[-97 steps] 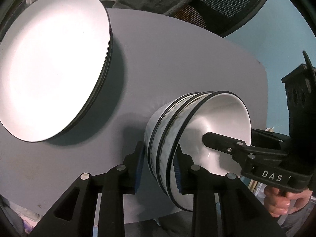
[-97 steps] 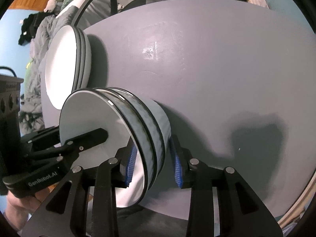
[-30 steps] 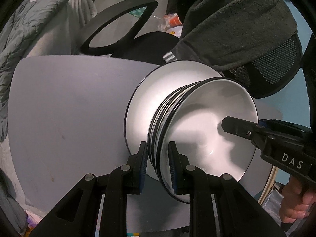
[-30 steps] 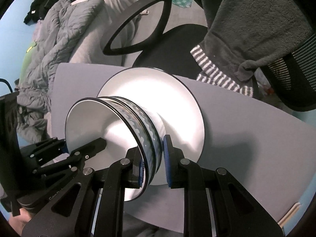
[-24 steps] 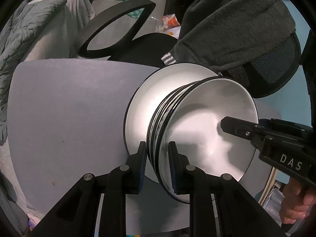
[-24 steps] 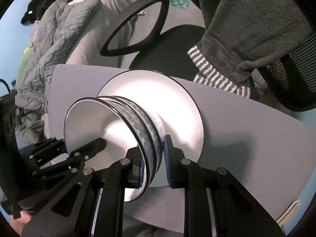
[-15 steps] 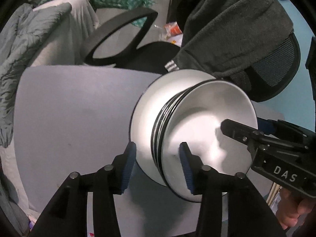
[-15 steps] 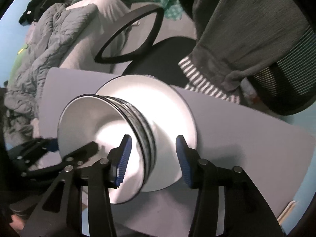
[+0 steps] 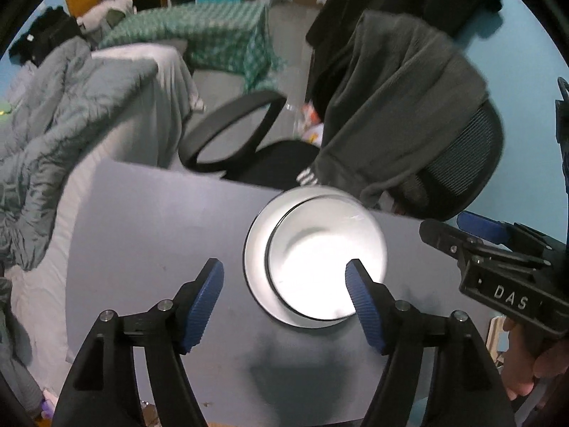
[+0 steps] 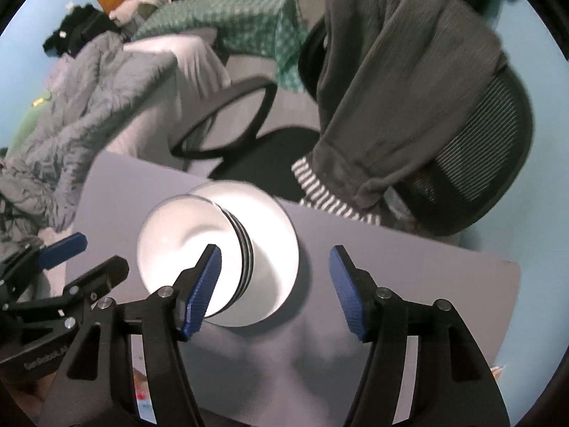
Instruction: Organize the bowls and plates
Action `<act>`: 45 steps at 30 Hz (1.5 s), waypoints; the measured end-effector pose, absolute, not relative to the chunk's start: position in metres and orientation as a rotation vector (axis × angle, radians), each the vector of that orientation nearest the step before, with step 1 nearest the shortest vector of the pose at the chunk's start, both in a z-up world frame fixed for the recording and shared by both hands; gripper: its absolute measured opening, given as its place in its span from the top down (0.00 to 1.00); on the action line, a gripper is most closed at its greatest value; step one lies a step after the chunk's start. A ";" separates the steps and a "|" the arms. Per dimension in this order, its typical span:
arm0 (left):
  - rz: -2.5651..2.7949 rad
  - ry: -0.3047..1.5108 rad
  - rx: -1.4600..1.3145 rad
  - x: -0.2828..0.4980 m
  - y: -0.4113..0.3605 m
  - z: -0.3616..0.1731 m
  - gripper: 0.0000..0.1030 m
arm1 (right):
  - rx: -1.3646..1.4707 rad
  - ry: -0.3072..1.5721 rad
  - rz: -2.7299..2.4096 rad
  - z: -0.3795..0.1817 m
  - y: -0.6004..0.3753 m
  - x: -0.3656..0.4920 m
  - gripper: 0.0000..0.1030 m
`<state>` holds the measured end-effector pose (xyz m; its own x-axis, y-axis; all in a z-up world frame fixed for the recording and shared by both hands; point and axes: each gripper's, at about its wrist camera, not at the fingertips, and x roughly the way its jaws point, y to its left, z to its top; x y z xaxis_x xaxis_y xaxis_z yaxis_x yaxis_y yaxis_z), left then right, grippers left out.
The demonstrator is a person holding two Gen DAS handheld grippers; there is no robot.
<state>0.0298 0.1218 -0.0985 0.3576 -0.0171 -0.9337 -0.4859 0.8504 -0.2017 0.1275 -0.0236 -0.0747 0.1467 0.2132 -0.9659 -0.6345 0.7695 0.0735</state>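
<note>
Both grippers are spread wide with nothing between their pads: the left gripper (image 9: 284, 302) and the right gripper (image 10: 275, 288). Just ahead of them, clear of all fingers, the stacked bowls (image 10: 185, 245) sit on the plates (image 9: 256, 249). These rest on the grey table (image 9: 149, 227), before a black office chair (image 10: 473, 163).

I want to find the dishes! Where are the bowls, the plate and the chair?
bowls (image 10: 177, 245), right wrist view, inside of top bowl.
plate (image 10: 274, 227), right wrist view, bare white face.
chair (image 9: 462, 163), left wrist view, mesh back.
</note>
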 end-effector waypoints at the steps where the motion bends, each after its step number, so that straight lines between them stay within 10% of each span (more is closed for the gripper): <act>1: 0.321 1.160 -0.492 0.028 0.120 -0.089 0.27 | -0.383 1.268 0.638 -0.064 -0.026 0.127 0.40; 20: 0.326 0.968 -0.435 -0.004 0.086 0.027 0.25 | -0.303 1.051 0.630 0.054 -0.067 0.107 0.39; 45: 0.261 0.966 -0.455 -0.018 0.069 0.043 0.25 | -0.234 1.034 0.567 0.078 -0.099 0.088 0.39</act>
